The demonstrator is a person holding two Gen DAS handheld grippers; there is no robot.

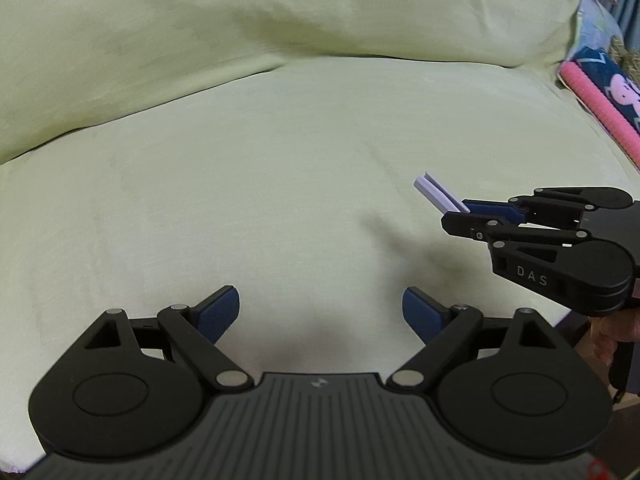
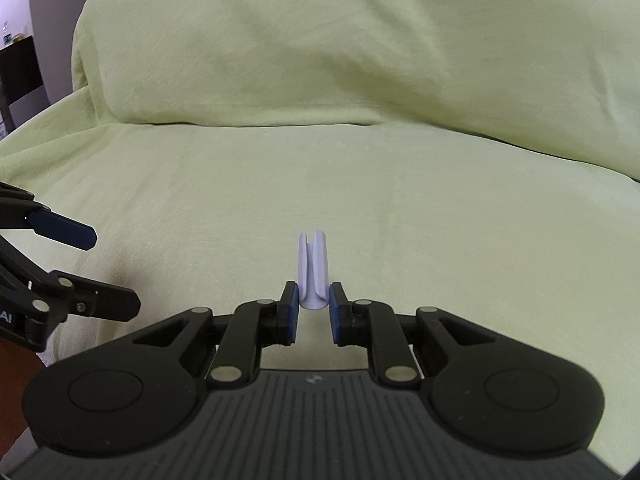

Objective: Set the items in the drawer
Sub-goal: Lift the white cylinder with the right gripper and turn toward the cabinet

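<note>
A small pale lilac slotted plastic tube (image 2: 313, 268) sticks forward from between the blue pads of my right gripper (image 2: 314, 300), which is shut on its near end, above a light green covered cushion (image 2: 280, 184). From the left wrist view, the same tube (image 1: 438, 194) pokes out of the right gripper (image 1: 460, 212) at the right, pointing up-left. My left gripper (image 1: 320, 312) is open low over the cushion with nothing between its blue pads (image 1: 218, 314). In the right wrist view, the left gripper's fingers (image 2: 72, 236) enter from the left edge. No drawer is visible.
The green cover drapes over a seat cushion (image 1: 260, 184) and a back cushion (image 1: 240, 20). A pink and dark blue patterned item (image 1: 600, 92) lies at the far right. A hand (image 1: 612, 336) holds the right gripper. Dark furniture (image 2: 16, 76) stands beyond the cushion's left end.
</note>
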